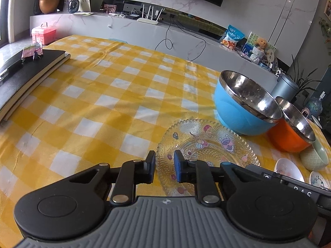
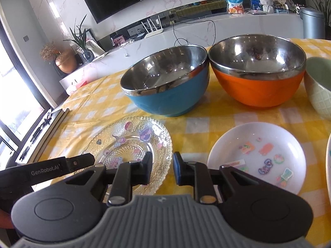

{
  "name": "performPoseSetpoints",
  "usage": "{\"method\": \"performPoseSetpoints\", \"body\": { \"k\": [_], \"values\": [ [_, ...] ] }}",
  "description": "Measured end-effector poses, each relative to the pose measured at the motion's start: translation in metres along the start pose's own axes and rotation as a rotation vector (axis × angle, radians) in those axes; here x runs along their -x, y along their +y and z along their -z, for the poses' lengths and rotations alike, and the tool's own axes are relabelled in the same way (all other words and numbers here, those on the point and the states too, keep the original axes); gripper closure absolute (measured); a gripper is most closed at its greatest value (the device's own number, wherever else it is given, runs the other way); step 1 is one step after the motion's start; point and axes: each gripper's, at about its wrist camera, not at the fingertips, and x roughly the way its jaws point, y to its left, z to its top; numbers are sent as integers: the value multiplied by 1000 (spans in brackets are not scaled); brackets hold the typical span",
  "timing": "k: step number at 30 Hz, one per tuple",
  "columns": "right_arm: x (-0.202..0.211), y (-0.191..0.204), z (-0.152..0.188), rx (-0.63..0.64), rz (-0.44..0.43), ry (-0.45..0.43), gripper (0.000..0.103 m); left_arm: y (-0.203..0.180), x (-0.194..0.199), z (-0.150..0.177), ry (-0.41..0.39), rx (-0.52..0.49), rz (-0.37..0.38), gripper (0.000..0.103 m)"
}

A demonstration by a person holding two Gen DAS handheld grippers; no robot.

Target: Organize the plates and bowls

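Though steel-lined, blue bowl point(image 2: 167, 86) & orange bowl point(image 2: 258, 72) empty.

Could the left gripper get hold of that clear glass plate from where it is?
Probably yes. The left gripper is open, with the near rim of the glass plate right at its fingertips and nothing between them. The blue bowl sits behind, out of the way.

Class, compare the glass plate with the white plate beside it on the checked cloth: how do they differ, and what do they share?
The glass plate is clear, so the yellow cloth shows through; the white plate is opaque. The glass plate has a beaded, scalloped rim; the white plate's rim is smooth. The glass plate lies in front of the blue bowl, the white plate in front of the orange bowl. Both are round, lie flat and carry cartoon stickers.
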Motion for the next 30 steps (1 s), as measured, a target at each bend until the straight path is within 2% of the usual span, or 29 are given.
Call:
{"method": "performPoseSetpoints", "body": {
  "k": [3,6,17,23,30],
  "values": [
    [0,0,0,-12,13,-3,90,-1,0,0,1,-2,-3,83],
    [3,-4,0,-31,13,2,92,-1,2,0,3,-6,3,85],
    [45,1,12,-45,-15,10,93,-6,49,13,-15,-16,23,85],
    [69,4,30,-48,-21,27,93,-7,73,32,4,2,26,85],
    [84,2,51,-61,-14,57,93,-7,83,49,30,-9,26,85]
  ]
}}
